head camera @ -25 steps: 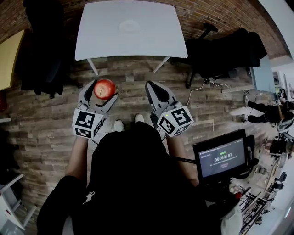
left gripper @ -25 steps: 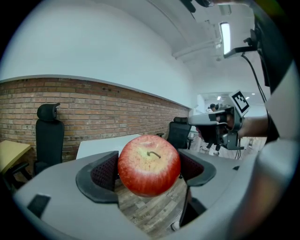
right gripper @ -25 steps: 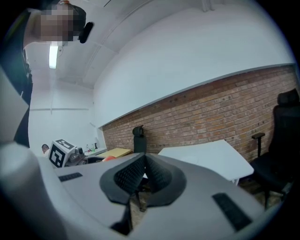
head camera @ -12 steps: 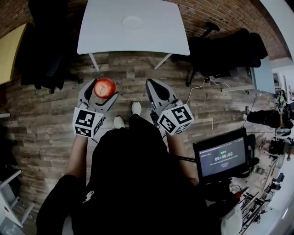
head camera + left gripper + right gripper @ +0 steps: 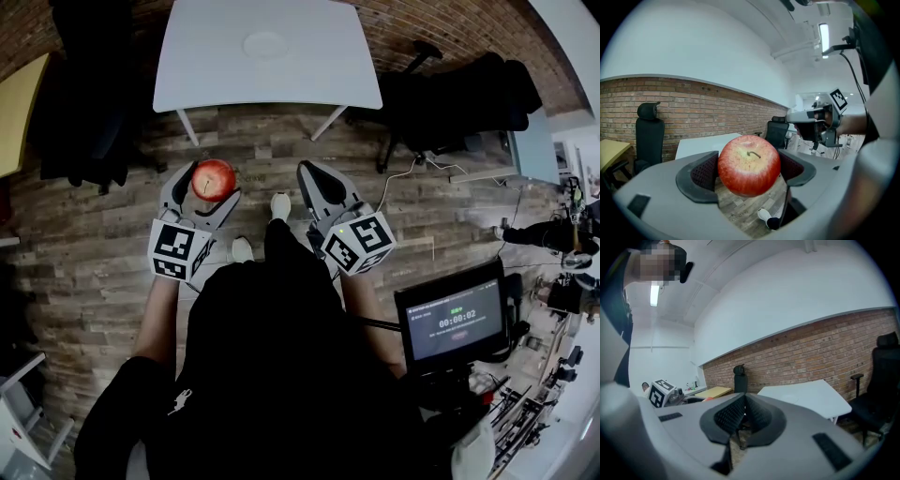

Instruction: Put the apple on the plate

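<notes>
A red apple [image 5: 213, 179] sits between the jaws of my left gripper [image 5: 203, 187], held over the wooden floor. In the left gripper view the apple [image 5: 749, 164] fills the space between the two dark pads, stem up. My right gripper [image 5: 319, 187] hangs beside it to the right, its jaws together with nothing in them; its pads [image 5: 740, 414] meet in the right gripper view. A white plate [image 5: 265, 43] lies on the white table [image 5: 206, 75] ahead, well beyond both grippers. The same table [image 5: 806, 397] shows in the right gripper view.
Black office chairs stand at the left [image 5: 89, 103] and right [image 5: 459, 103] of the table. A yellow table [image 5: 19, 103] is at the far left. A monitor [image 5: 453, 323] on a stand is at my right. A cable [image 5: 412, 178] runs across the floor.
The table and plate have shifted slightly in the head view and a foot has stepped forward. Both grippers keep their places; the apple stays in the left one.
</notes>
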The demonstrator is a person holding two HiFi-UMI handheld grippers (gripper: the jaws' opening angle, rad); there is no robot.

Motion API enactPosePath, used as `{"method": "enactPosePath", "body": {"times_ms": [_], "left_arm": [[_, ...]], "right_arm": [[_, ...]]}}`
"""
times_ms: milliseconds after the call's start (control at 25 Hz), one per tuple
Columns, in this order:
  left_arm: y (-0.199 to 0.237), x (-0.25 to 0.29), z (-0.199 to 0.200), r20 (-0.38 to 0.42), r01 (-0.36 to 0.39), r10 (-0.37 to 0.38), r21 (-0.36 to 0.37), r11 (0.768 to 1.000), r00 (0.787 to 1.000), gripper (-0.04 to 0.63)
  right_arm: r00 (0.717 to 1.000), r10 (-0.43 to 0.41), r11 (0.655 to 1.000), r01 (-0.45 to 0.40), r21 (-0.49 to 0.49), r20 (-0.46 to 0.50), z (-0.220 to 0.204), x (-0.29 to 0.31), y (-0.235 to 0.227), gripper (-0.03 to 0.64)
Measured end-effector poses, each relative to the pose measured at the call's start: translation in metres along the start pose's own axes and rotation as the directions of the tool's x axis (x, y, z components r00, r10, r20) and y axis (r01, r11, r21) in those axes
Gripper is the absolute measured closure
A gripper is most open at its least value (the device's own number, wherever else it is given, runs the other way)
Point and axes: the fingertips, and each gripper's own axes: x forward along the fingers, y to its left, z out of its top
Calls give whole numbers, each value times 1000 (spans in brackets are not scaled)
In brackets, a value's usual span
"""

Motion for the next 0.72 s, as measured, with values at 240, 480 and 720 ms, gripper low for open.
{"method": "enactPosePath", "body": {"times_ms": [240,480,720], "left_arm": [[4,-1,2,4,-11,11,1,1000,1000,192],[6,-12,-1,-18,-29,29,6,1000,999,192],[16,17,11,-21,-46,46,3,999,999,192]], "right_arm": [[1000,4,1000,-4,-1,1,0,1,0,614],[1000,25,1000,-25,-2,11,2,4,7,614],[999,38,999,-38,16,8,8,22,-24,614]]}}
